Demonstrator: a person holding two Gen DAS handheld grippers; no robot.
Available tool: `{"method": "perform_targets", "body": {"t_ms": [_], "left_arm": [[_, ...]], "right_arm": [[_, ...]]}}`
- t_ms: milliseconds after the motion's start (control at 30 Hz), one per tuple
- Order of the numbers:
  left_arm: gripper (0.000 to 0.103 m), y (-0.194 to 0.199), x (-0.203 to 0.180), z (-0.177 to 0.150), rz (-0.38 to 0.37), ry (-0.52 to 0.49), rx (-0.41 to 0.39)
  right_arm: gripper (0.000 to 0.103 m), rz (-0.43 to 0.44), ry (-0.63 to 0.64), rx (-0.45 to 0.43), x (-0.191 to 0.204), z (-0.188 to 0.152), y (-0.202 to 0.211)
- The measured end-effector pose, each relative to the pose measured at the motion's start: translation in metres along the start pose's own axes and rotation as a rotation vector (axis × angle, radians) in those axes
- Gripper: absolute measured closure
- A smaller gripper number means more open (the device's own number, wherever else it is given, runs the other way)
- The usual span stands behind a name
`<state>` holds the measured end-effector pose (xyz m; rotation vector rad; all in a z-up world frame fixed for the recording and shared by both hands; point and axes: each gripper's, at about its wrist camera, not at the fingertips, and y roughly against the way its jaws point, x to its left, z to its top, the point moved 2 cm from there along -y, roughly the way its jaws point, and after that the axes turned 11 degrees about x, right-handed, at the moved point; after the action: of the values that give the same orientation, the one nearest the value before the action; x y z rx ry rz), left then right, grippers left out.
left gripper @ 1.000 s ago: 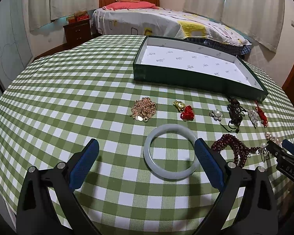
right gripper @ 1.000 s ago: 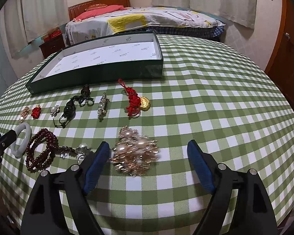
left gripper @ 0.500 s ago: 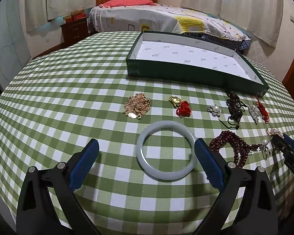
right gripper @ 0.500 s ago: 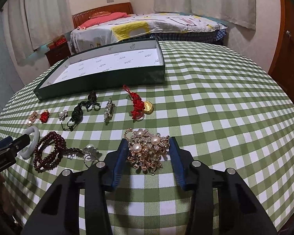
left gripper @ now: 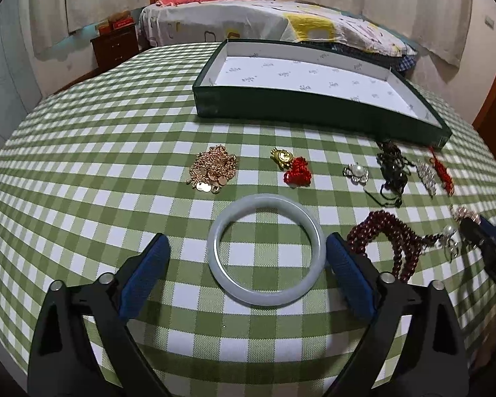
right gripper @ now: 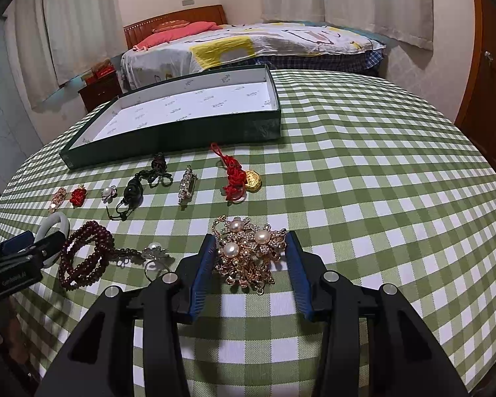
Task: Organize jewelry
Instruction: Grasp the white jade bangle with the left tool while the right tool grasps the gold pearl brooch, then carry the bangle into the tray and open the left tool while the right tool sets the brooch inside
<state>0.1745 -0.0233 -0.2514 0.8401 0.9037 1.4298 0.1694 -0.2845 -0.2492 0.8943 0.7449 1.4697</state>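
Note:
A pale jade bangle (left gripper: 265, 250) lies flat on the checked tablecloth between the open fingers of my left gripper (left gripper: 244, 273), with gaps on both sides. My right gripper (right gripper: 249, 261) has closed in on a gold pearl brooch cluster (right gripper: 248, 251), pads at both its sides; the brooch still rests on the cloth. A dark red bead bracelet (left gripper: 385, 240) lies right of the bangle and also shows in the right wrist view (right gripper: 84, 253). A green box (left gripper: 317, 106) with a white lining stands behind, empty.
More jewelry lies in a row before the box: gold coin chain (left gripper: 213, 172), gold charm with red knot (left gripper: 291, 167), pearl flower (left gripper: 356, 172), black cord pendant (right gripper: 137, 187), crystal bar brooch (right gripper: 186, 185), red knot with gold ingot (right gripper: 239, 180). A bed stands beyond the table.
My right gripper moved forward and closed from wide open to snug around the pearl brooch. My left gripper moved forward, so the bangle now sits between its open fingers.

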Motion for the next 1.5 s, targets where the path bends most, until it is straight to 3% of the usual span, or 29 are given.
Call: {"method": "perform_targets", "body": {"t_ms": [33, 167, 400, 467, 1100, 1500], "left_arm": [[0.024, 0.002, -0.003, -0.001, 0.000, -0.023, -0.013], [0.034, 0.003, -0.006, -0.003, -0.014, -0.043, -0.027], [0.034, 0.006, -0.004, -0.005, -0.032, -0.032, -0.033], [0.034, 0.007, -0.002, -0.005, -0.037, -0.023, -0.036], [0.034, 0.018, 0.006, -0.008, -0.044, 0.006, -0.071], [0.034, 0.076, 0.008, 0.016, -0.086, 0.008, -0.192]], "right_arm": [[0.060, 0.000, 0.000, 0.000, 0.000, 0.000, 0.000], [0.060, 0.004, -0.004, -0.002, 0.001, 0.000, 0.000], [0.062, 0.007, -0.004, -0.021, 0.003, -0.003, 0.004], [0.066, 0.016, -0.005, -0.027, 0.002, -0.003, 0.005], [0.066, 0.026, -0.004, -0.070, 0.003, -0.003, 0.017], [0.066, 0.069, -0.001, -0.196, 0.011, 0.029, 0.066]]}}
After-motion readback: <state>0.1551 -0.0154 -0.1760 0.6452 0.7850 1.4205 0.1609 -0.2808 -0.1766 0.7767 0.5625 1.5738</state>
